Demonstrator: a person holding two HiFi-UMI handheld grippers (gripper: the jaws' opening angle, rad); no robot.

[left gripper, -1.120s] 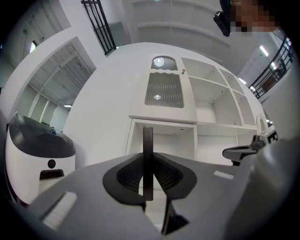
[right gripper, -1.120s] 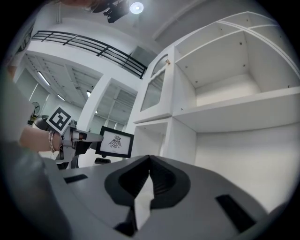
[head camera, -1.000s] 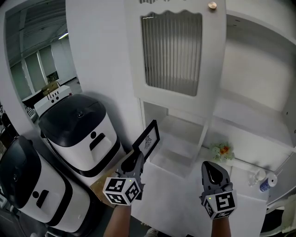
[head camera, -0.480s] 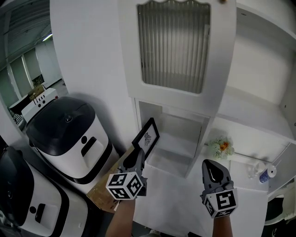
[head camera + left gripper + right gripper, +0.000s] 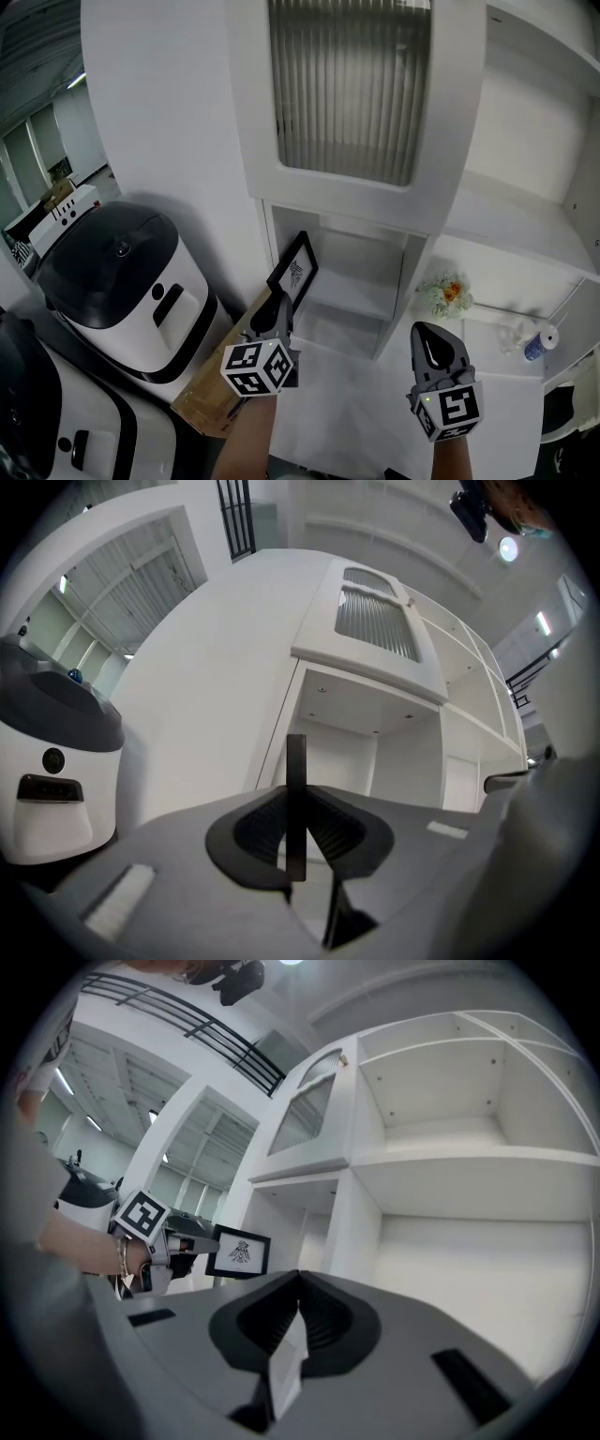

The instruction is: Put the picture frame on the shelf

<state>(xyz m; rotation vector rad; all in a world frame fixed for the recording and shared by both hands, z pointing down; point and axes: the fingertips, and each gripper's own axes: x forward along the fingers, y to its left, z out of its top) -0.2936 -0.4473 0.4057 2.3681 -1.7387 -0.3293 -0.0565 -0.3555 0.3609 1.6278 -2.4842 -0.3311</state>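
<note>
The tall white wooden shelf unit (image 5: 427,202) has an open lower compartment. Just left of that compartment, the black-bordered rectangular picture frame (image 5: 292,269) is pinched edge-on in the left gripper (image 5: 279,314). The right gripper (image 5: 433,349) is closed and empty. The frame could clip the compartment's side wall and twist loose from so thin a pinch.

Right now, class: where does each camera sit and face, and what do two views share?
Head view: on the head, looking steeply down at the shelf unit; forearms, left gripper, right gripper show.
Left gripper view: on that gripper, facing the open compartment; jaws clamp the picture frame edge-on.
Right gripper view: on that gripper, facing the shelves; jaws shut, empty.
Shared: head and right gripper views show the held frame.
</note>
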